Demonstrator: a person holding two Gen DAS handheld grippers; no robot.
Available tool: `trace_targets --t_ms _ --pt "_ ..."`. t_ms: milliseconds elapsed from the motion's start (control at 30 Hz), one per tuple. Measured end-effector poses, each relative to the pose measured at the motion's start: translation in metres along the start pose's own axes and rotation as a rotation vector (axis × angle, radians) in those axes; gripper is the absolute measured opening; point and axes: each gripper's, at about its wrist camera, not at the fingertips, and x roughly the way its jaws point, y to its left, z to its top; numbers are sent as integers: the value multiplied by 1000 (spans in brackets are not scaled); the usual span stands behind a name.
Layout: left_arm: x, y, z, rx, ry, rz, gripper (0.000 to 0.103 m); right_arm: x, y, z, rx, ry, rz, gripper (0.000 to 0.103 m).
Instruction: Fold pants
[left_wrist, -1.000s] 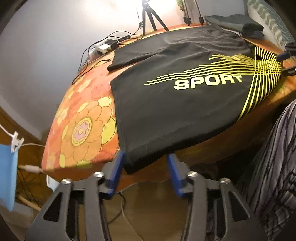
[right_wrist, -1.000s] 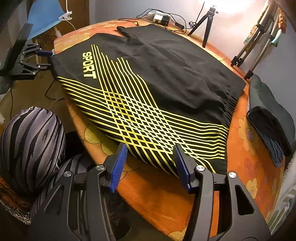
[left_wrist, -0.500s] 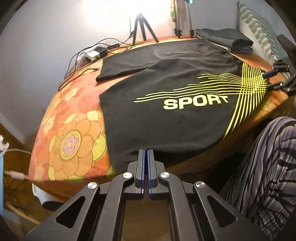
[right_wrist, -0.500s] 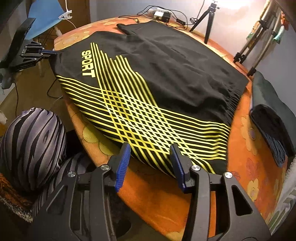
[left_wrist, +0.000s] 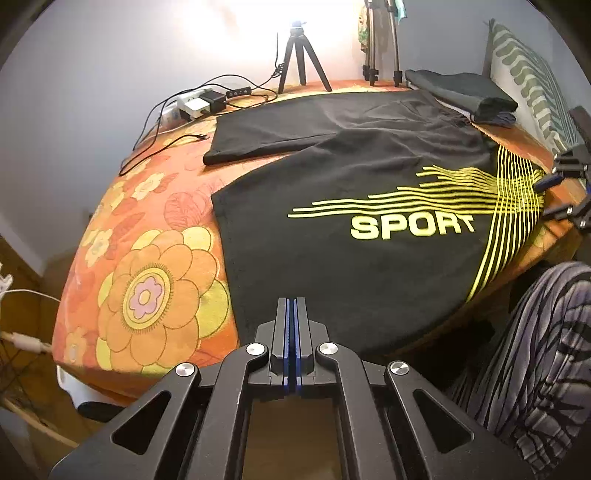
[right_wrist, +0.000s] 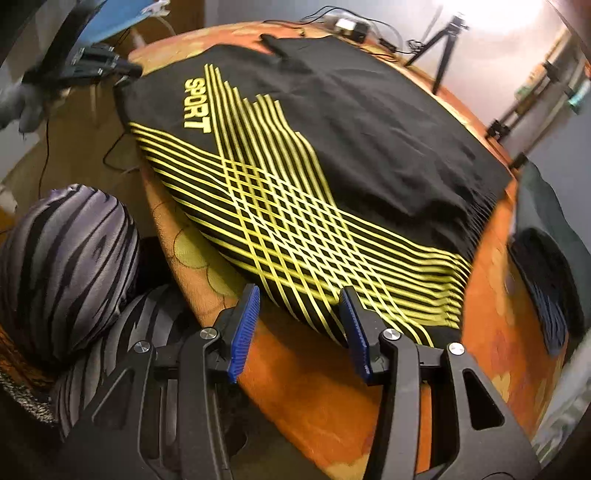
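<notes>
1. The right gripper (right_wrist: 299, 314) hung over the near edge of the bed (right_wrist: 317, 402). Its blue pads (right_wrist: 243, 328) stood apart and had just been closing. The waist-end edge of the pants (right_wrist: 332, 140) lay between them, but the pads were not pressing on it.
2. The left gripper (left_wrist: 293, 306) was clenched tight, pad against pad, over the hem of the near pant leg at the bed's near edge. Whether any cloth was nipped between the pads could not be told.
3. Beside both grippers, off the near edge, were the person's knees in grey and black striped trousers (right_wrist: 62, 266).
4. The black pants lay spread flat across the middle of the orange flowered bed cover (left_wrist: 147, 288). Yellow crossing stripes and the word SPORT (left_wrist: 410, 227) showed on the near leg. The other leg reached toward the far side.
5. A stack of folded dark clothes (left_wrist: 465, 92) lay at the far right corner, just beside the waistband.
6. Along the far edge stood a small black tripod (left_wrist: 301, 62). To its left sat a white power strip with plugs (left_wrist: 199, 103), and black cables (left_wrist: 147, 147) trailed from it over the cover.
</notes>
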Motion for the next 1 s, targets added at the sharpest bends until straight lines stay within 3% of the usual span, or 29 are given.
trace_targets --t_ms 167,300,367,600,700,933,1000 --pt "-5 10 1 -13 8 -24 1 6 0 6 -17 9 17 47" --pt "-7 10 -2 7 31 -44 3 9 -7 13 24 14 73 12" --pt "-9 4 -2 39 35 -51 10 10 -9 18 39 9 81 7" --pt "-18 -31 -1 160 10 -146 34 -1 -28 40 94 -35 69 4" --pt "-14 -45 1 194 6 -175 35 -2 -40 52 125 -50 57 4" --pt "3 -58 6 259 17 -110 36 1 -65 74 168 -69 40 4" --pt "2 -59 9 256 8 -111 43 1 -71 76 188 -65 46 4"
